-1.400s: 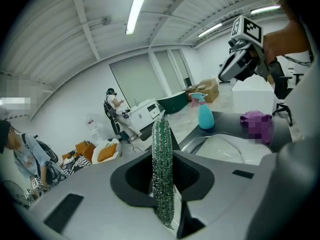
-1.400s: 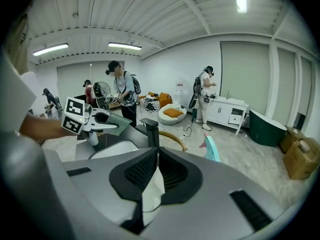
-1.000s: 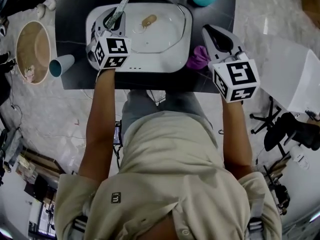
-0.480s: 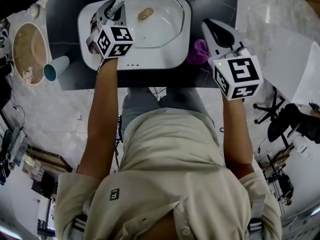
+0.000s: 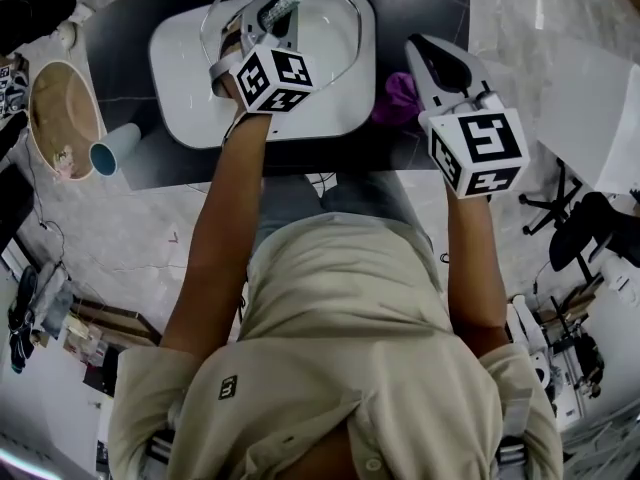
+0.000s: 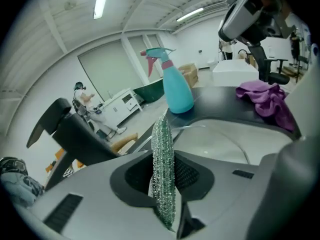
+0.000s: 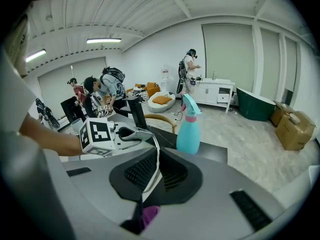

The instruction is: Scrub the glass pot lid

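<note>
Glass pot lid (image 5: 325, 36), left claw (image 5: 270, 13) gripping scourer (image 6: 162, 159) above, purple cloth (image 5: 398, 103) beside

Three views, one table (image 5: 440, 8).
We are looking steeply down overhead; gripper cameras are sitting low, sharing the spray bottle (image 6: 177, 91).

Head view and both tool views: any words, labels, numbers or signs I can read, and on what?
No readable text anywhere.
Shirt patch: a pale mark, too small to read.
Marker cubes: black-and-white square patterns only, no words.
Spray bottle: no label showing.
</note>
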### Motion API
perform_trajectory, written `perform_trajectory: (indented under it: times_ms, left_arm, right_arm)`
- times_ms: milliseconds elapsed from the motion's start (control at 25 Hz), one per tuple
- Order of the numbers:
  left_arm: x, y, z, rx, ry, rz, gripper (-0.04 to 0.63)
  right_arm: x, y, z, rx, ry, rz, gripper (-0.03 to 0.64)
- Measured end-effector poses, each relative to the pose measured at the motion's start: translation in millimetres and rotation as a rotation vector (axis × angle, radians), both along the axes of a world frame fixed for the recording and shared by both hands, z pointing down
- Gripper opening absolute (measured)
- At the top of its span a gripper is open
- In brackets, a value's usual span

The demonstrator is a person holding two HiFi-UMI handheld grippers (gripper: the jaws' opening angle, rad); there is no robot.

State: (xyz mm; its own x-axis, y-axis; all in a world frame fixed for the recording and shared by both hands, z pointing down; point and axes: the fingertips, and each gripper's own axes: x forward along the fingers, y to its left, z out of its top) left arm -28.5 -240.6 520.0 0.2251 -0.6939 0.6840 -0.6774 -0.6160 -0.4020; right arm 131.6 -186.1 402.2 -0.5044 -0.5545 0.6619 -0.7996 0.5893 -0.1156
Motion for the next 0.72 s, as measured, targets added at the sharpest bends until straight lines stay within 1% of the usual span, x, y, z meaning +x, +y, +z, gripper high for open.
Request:
perform_trajectory:
  times_ms: [160,280,480,720]
  left_arm:
    - [54.4,9.0,9.2,-0.046,0.002,0.122,0.089]
    - [75.8,24.0,18.9,-0.082,0.012,0.179,0.089]
    - [82.4,30.8,25.6,-0.105,0.022,0.201,0.089]
    - [79.9,28.5,24.4,-0.107,0.026,0.210,0.089]
  right_arm:
    - [17.2,-1.3,0.4,-0.005,0.007,0.031,0.028]
    - [20.0,-2.1,2.2,-0.010,0.009,0.041,0.028]
    - [17.0,-5.3,4.7,-0.012,0.007,0.044,0.028]
    - [13.0,-6.5,6.2,-0.015,0.009,0.041,0.028]
